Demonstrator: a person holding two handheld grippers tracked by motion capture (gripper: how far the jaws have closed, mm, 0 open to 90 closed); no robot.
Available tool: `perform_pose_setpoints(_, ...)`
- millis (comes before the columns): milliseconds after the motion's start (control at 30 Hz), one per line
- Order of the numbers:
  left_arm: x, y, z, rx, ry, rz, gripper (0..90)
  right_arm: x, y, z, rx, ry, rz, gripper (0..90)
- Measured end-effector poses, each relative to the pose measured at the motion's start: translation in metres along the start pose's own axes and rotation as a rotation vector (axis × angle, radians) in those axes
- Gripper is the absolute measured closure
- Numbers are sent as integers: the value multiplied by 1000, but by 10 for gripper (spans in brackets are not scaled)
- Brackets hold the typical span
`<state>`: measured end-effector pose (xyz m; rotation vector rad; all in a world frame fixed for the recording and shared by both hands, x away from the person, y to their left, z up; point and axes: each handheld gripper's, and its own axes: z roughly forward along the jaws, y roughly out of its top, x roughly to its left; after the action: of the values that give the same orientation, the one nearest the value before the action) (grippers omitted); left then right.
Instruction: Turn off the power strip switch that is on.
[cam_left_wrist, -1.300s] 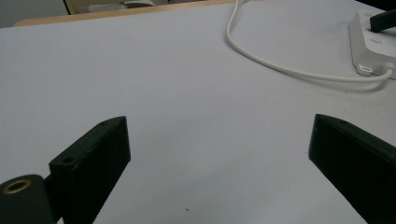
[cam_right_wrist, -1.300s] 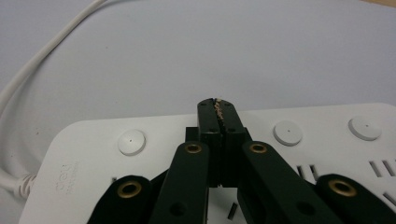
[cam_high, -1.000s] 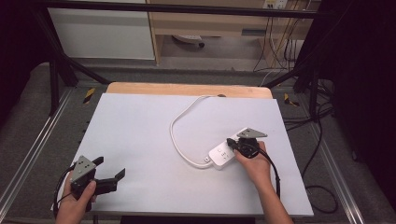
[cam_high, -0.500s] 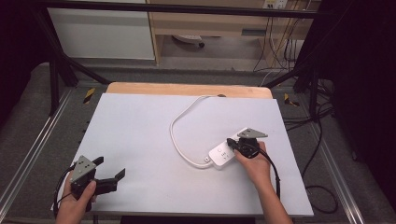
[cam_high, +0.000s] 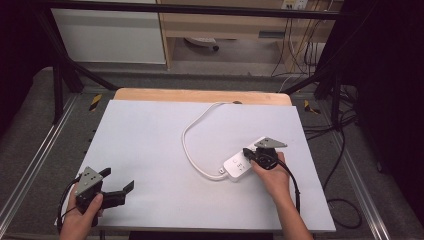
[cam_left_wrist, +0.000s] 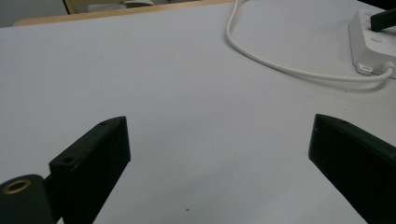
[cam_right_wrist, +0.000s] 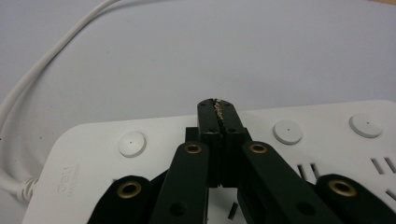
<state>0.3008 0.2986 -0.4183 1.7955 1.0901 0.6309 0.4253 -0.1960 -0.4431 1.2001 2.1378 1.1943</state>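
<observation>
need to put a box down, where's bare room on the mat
The mat's left half is bare, between the white cord and the left hand-held gripper. Crowded on the right, where the shut right hand-held gripper sits over the power strip.

A wide stretch of bare surface (cam_high: 150, 145) lies open across the left half and the near edge, from the left gripper (cam_high: 117, 186) at the near left corner to the cord (cam_high: 187, 145). That white cord loops from the far edge down to the strip (cam_high: 240, 165), lying flat across the middle as the one line to cross. The strip sits near the right edge, with the right gripper (cam_high: 246, 151) closed over its top. Bare surface runs behind the strip to the far right corner. The left gripper's jaws stand wide apart with nothing between them.
</observation>
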Motion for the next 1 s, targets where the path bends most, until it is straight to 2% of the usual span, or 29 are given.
perform_pose_setpoints(1000,0,0,1,3,-1,-1,54,-1,1,0,-25,-2,24,900)
